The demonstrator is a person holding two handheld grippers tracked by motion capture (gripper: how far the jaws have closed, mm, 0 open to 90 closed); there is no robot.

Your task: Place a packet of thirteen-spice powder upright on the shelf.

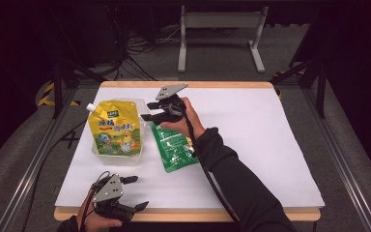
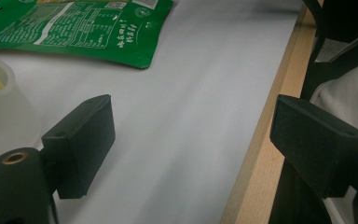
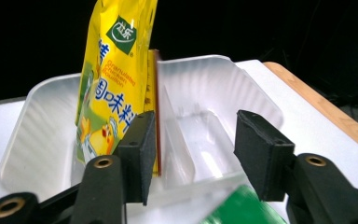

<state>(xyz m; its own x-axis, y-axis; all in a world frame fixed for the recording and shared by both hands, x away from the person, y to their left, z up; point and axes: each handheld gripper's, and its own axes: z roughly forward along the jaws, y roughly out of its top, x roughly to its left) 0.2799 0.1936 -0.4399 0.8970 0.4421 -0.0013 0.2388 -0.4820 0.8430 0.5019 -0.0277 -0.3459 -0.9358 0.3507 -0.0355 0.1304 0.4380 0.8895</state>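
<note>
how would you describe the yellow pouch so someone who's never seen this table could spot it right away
Start at the white table and look to its far left part, where a clear plastic tray sits. The yellow pouch lies in that tray, with a white spout at one top corner. Its neighbour, the green pouch, lies flat on the table beside the tray.

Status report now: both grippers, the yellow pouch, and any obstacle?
Left gripper open, empty, near table edge. Right gripper open beside yellow pouch, which stands in clear tray. Green pouch lies beside tray.
</note>
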